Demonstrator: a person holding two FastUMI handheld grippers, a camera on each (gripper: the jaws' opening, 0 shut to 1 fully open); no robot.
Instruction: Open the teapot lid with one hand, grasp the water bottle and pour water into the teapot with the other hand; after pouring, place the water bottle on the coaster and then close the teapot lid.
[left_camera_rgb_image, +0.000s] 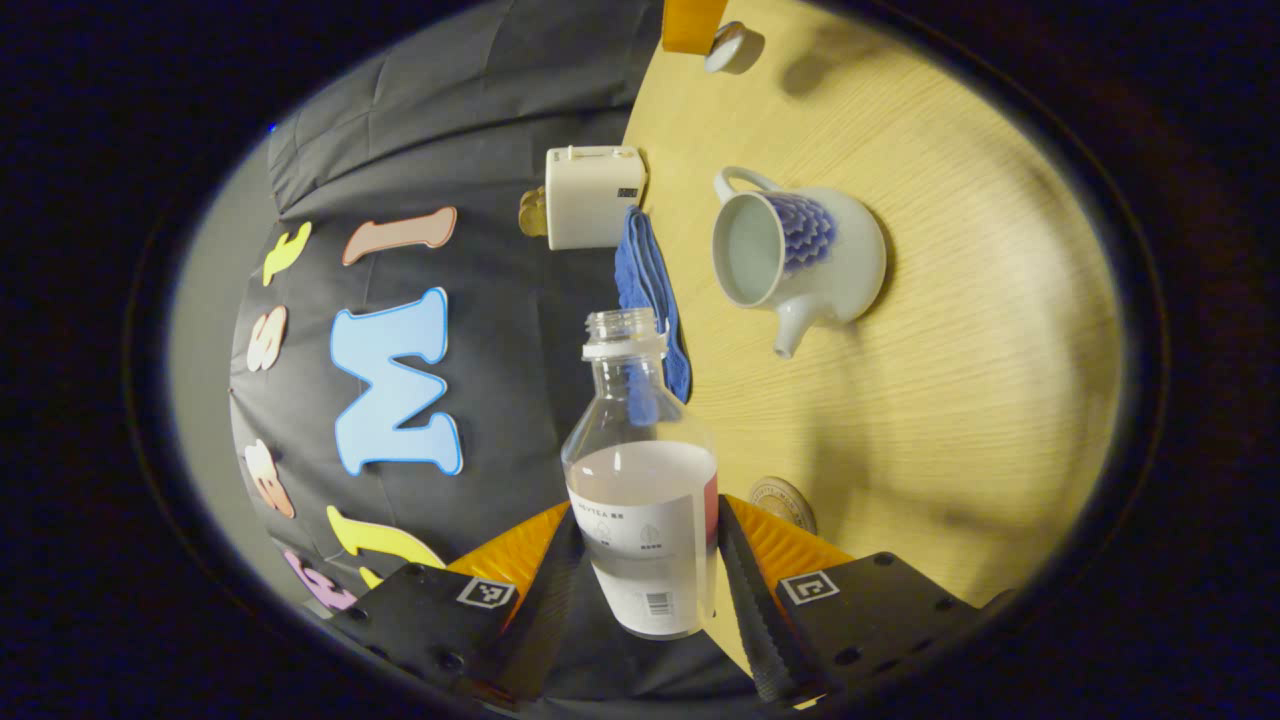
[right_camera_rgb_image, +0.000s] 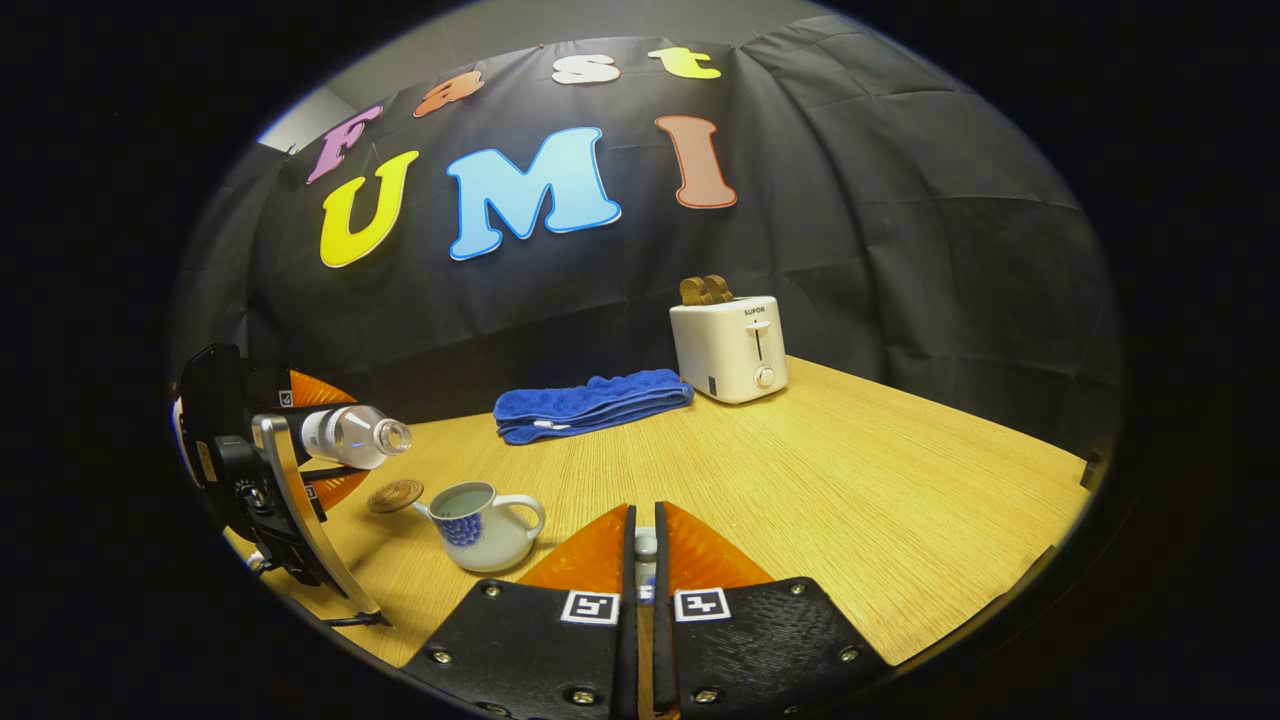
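In the left gripper view, the left gripper has its jaws clamped on the uncapped water bottle, tipped on its side above the table, near the open teapot. A coaster lies just beside.

In the right gripper view, the right gripper pinches the teapot lid, jaws nearly closed, with the teapot at lower left.

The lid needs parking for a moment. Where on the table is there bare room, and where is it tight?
The widest free patch is the bare table right of the teapot, in front of the toaster. Another strip lies between teapot and blue towel. It is crowded at the teapot's left, around the coaster and tilted water bottle.
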